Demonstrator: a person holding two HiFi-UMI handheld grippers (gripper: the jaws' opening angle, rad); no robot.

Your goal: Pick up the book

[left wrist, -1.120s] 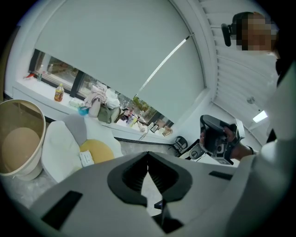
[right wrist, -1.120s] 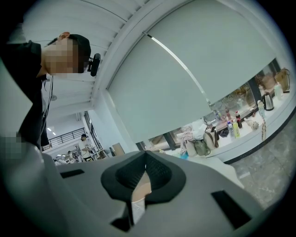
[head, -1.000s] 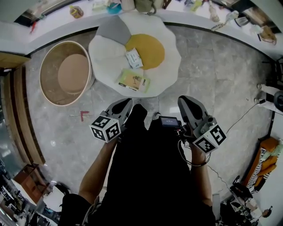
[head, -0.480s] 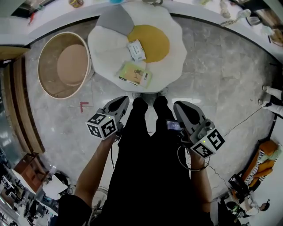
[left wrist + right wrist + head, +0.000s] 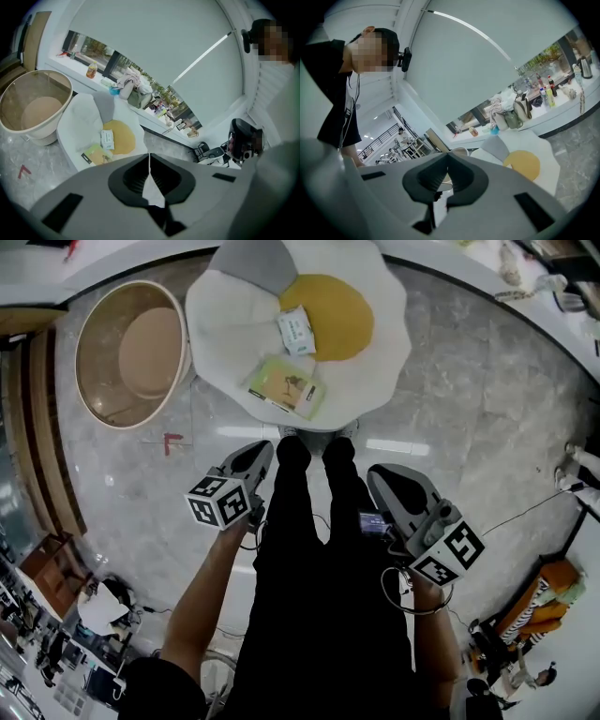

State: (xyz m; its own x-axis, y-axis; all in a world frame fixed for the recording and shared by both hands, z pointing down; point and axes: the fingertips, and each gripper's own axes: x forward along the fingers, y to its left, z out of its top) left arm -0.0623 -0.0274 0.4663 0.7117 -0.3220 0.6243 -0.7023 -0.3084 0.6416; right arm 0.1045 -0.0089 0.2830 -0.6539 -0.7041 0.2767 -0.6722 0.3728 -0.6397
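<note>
Where the book lies: the book (image 5: 286, 387), with a green-yellow cover, lies flat on the near part of a white egg-shaped cushion (image 5: 225, 334), just outside its yellow round (image 5: 328, 315).
Beside the book: a small white packet (image 5: 296, 331) lies farther in, at the edge of the yellow round, close to the book but not touching it.
Left claw: the left claw (image 5: 259, 450) is closed, with its jaws pressed together and nothing between them. It hangs above the floor (image 5: 469, 409), short of the cushion and apart from the book.
Right claw: the right claw (image 5: 379, 474) is also closed and empty, its jaw tips meeting. It hangs over the floor, farther from the cushion than the left one.
Person: the person (image 5: 319, 596), in black trousers, stands with the shoe tips at the cushion's near edge, one claw on each side of the legs.
Basket: a round beige basket (image 5: 98, 362) stands on the floor just left of the cushion.
Floor: grey marble with a small red mark (image 5: 172, 441) near the basket.
Left gripper view: the book (image 5: 95, 153) and the packet (image 5: 107, 139) show beyond the closed jaws.
</note>
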